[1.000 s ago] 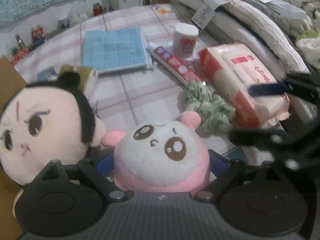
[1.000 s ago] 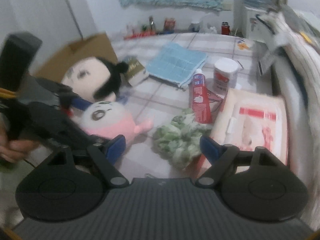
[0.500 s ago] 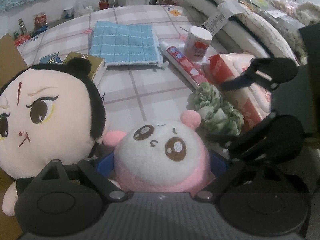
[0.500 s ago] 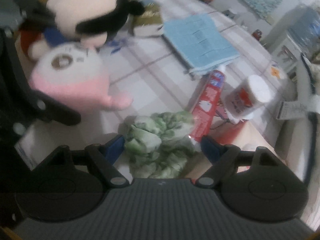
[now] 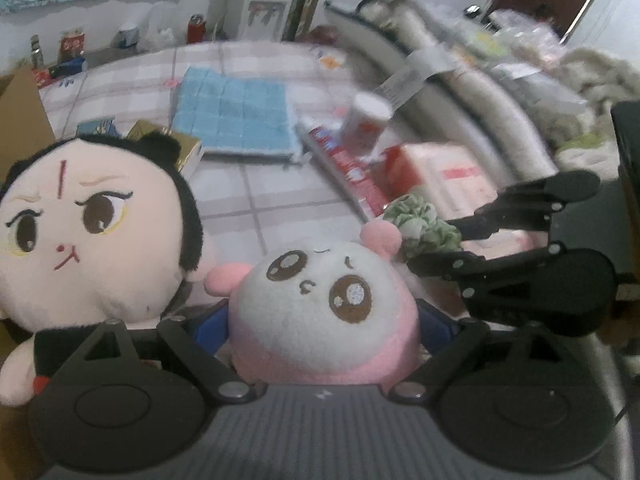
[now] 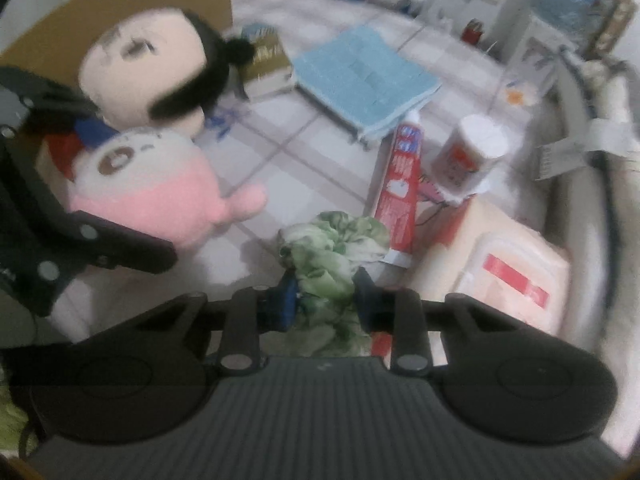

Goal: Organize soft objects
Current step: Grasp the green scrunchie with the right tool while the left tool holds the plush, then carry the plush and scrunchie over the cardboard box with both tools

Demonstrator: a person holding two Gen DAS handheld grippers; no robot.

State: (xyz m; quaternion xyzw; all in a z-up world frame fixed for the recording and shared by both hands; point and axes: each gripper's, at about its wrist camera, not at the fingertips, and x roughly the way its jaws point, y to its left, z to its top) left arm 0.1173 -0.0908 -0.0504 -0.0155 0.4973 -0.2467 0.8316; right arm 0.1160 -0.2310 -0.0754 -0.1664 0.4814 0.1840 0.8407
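My left gripper [image 5: 320, 320] is shut on a pink and white panda plush [image 5: 320, 304], also seen in the right wrist view [image 6: 148, 184]. A big-headed doll with black hair [image 5: 80, 240] sits just left of it, and shows in the right wrist view [image 6: 152, 64] too. My right gripper [image 6: 324, 300] is shut on a green scrunchie [image 6: 328, 256]; it reaches in from the right in the left wrist view [image 5: 432, 248], where the scrunchie [image 5: 424, 224] lies beside the panda. A folded blue towel [image 5: 236, 116] lies further back.
A checked cloth [image 5: 248, 200] covers the surface. A toothpaste tube [image 6: 400, 188], a white cup [image 6: 468, 156] and a wet-wipes pack [image 6: 500, 272] lie right of the scrunchie. A small gold box [image 5: 188, 148] and a cardboard box [image 6: 120, 8] stand left. Rolled bedding [image 5: 480, 92] lines the right side.
My right gripper has closed its fingers on the green scrunchie. My left gripper keeps hold of the panda and has tilted slightly, bringing the doll more into view.
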